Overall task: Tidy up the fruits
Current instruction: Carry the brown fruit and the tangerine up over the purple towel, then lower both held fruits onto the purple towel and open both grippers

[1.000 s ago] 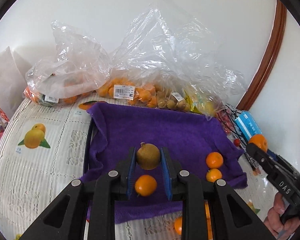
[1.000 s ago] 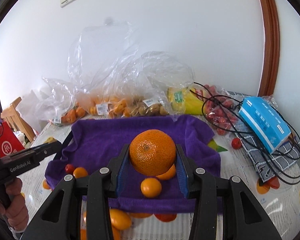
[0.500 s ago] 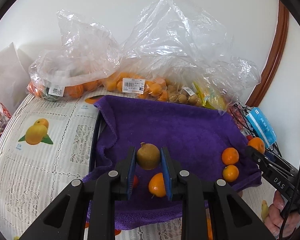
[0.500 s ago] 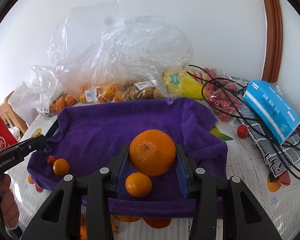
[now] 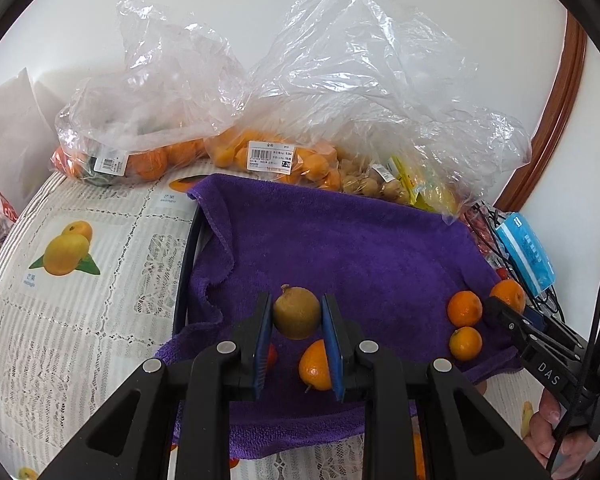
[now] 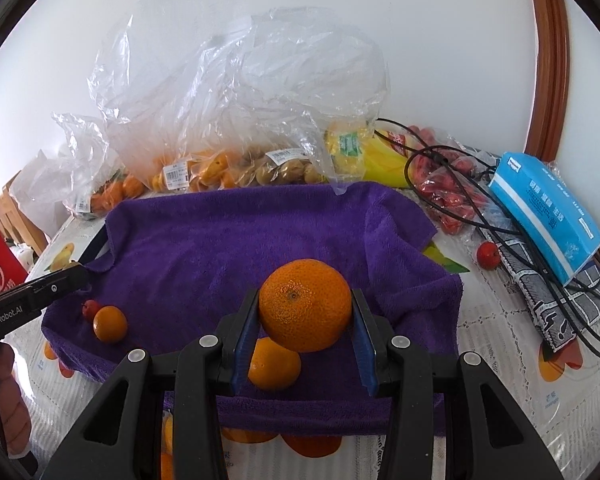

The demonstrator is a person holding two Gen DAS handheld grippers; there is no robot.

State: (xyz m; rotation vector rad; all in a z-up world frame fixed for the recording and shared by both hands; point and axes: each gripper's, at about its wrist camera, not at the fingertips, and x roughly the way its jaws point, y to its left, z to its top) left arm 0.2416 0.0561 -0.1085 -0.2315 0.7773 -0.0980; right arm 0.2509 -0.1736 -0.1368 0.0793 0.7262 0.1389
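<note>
My left gripper (image 5: 296, 312) is shut on a small brown-yellow round fruit (image 5: 297, 312), held above the near left part of the purple towel (image 5: 340, 240). Below it lie a small orange (image 5: 315, 366) and a red fruit (image 5: 271, 356). Two more small oranges (image 5: 465, 309) (image 5: 465, 343) lie at the towel's right edge. My right gripper (image 6: 305, 312) is shut on a large orange (image 6: 305, 305), held above the towel's near edge (image 6: 260, 240), with a small orange (image 6: 274, 364) beneath it. Another small orange (image 6: 110, 324) and a red fruit (image 6: 90, 309) lie at the left.
Clear plastic bags of oranges (image 5: 148, 160), kumquats (image 5: 284, 160) and brown fruits (image 5: 372, 184) stand along the wall. A blue box (image 6: 548, 208), black cables (image 6: 500, 216), a bag of red fruit (image 6: 448, 196) and a loose red fruit (image 6: 488, 255) lie right of the towel.
Both grippers have moved forward over the towel, still holding their fruits. The left one has also shifted left, so the loose oranges sit further right in its view.
</note>
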